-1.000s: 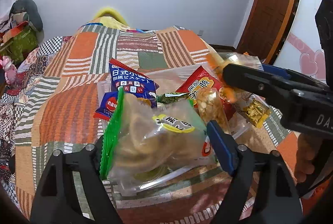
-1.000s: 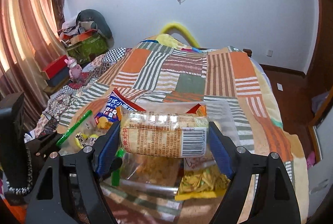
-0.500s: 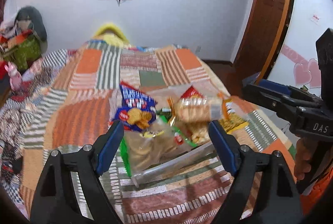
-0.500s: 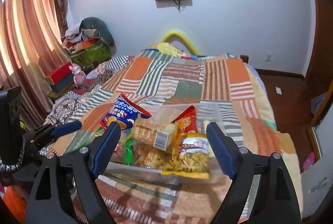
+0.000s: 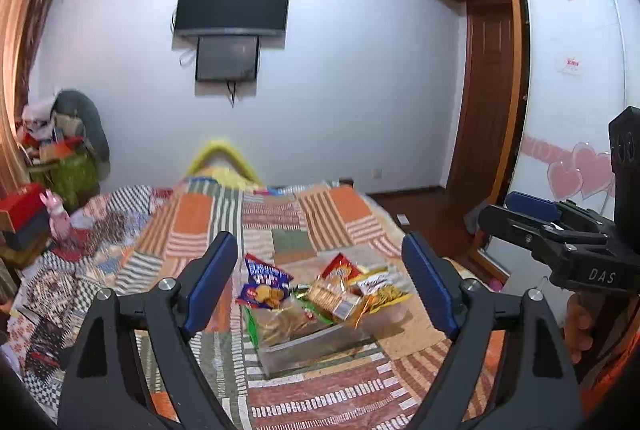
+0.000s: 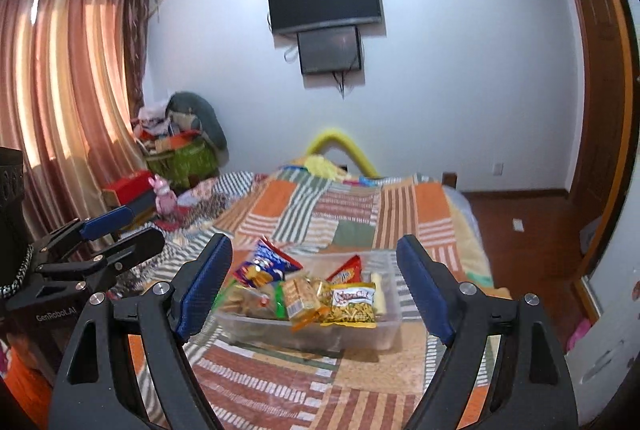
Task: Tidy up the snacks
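Clear plastic bin point(image 6: 390, 326) of snack packets point(image 6: 354, 304) sits on our patchwork bed point(image 6: 400, 214), both tongs (left point(image 5: 320, 286), right point(image 6: 314, 284)) spread, pinching nothing.

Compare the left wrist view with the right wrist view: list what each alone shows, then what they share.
Only the left wrist view: the wardrobe door with pink heart stickers, and the right tongs from the side.
Only the right wrist view: the striped curtain, and the left tongs from the side.
Both: the clear snack bin full of packets on the patchwork bedspread, the wall TV, and empty, open tongs.
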A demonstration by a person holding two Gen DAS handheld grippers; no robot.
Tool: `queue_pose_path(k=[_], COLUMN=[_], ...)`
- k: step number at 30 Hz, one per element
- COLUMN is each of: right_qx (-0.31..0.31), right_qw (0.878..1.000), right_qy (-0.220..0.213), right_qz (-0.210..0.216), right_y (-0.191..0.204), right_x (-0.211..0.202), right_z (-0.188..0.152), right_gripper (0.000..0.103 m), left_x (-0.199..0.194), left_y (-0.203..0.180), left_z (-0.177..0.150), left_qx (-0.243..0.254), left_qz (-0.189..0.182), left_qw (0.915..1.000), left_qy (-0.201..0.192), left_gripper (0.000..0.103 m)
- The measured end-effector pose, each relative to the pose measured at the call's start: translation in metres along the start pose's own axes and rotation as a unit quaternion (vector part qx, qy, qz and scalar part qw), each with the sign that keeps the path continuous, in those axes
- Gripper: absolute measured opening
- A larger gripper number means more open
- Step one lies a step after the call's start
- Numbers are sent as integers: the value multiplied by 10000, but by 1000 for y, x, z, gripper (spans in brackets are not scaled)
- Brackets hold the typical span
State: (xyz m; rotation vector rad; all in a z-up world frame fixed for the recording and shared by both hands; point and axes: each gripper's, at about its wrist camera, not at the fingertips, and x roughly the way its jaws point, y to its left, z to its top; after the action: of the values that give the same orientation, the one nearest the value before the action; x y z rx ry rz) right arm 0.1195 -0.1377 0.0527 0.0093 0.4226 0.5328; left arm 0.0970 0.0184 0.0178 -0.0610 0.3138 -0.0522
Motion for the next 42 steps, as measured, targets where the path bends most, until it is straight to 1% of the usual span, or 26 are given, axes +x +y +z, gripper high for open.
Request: queue_pose_path(k=[5, 8, 10, 11, 19, 27, 42], right_qx=[-38, -102, -116, -115, -142, -220, -169], right_qw=[9995, 9990, 9987, 9984, 9977, 9969, 9971], right_qy=[-323, -425, -481, -520, -590, -655, -642], right_qz=[-42, -85, -124, -163, -290, -363, -369], right_y=[9, 15, 17, 18, 23, 27, 25], right_x=[-25, -31, -30, -31, -34, -46, -48], right_z=[1, 0, -3, -3, -6, -13, -17], right_gripper=[88, 96, 102, 103, 103, 103, 103], left_x=[-28, -39, -44, -46, -55, -58, -57], left_y=[-7, -8, -9, -9, -13, -14, -14], left_z=[4, 5, 4, 4, 1, -2, -4], left_qx=[53, -7, -9, -13, 19, 2, -31], left_qz=[93, 107, 135, 157, 237, 263, 246], left_qw=[9996, 9993, 9990, 9989, 9984, 9983, 9986], left_qy=[-274, -369, -415, -434, -512, -524, -467], left_gripper=[93, 98, 100, 101, 102, 103, 103])
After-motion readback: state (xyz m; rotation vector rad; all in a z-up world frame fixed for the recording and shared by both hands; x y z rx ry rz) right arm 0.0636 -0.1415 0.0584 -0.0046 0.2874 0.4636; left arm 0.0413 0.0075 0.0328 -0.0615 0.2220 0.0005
